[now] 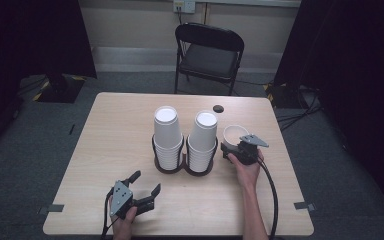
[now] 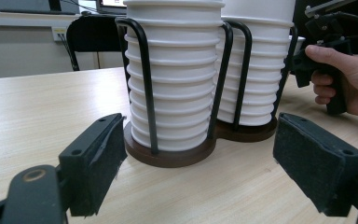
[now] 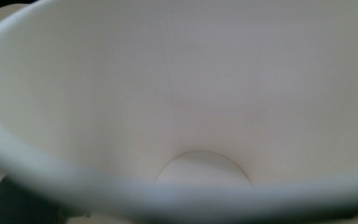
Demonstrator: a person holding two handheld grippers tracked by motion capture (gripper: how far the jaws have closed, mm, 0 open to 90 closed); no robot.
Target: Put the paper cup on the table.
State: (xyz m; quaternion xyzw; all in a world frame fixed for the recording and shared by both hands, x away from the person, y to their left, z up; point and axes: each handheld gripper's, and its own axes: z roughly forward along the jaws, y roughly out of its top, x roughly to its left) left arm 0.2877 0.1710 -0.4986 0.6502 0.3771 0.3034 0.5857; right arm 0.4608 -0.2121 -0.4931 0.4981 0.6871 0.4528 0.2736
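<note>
Two tall stacks of white paper cups stand mid-table, the left stack [image 1: 167, 134] [image 2: 177, 70] and the right stack [image 1: 203, 137] [image 2: 261, 65], each in a black wire holder [image 1: 169, 167] on a brown base [image 2: 168, 156]. My right gripper [image 1: 230, 145] is just right of the stacks, shut on a single white cup [image 1: 234, 132]. In the right gripper view that cup's inside [image 3: 191, 93] hides the jaws. My left gripper [image 1: 146, 182] [image 2: 200, 126] is open near the front edge, pointing at the left holder with nothing between its pads [image 2: 98, 158].
A small black disc [image 1: 218, 108] lies on the table [image 1: 110, 130] at the back right. Beyond the far edge stands a black folding chair [image 1: 209, 55]. The right gripper's cable [image 1: 272, 195] trails back over the front right of the table.
</note>
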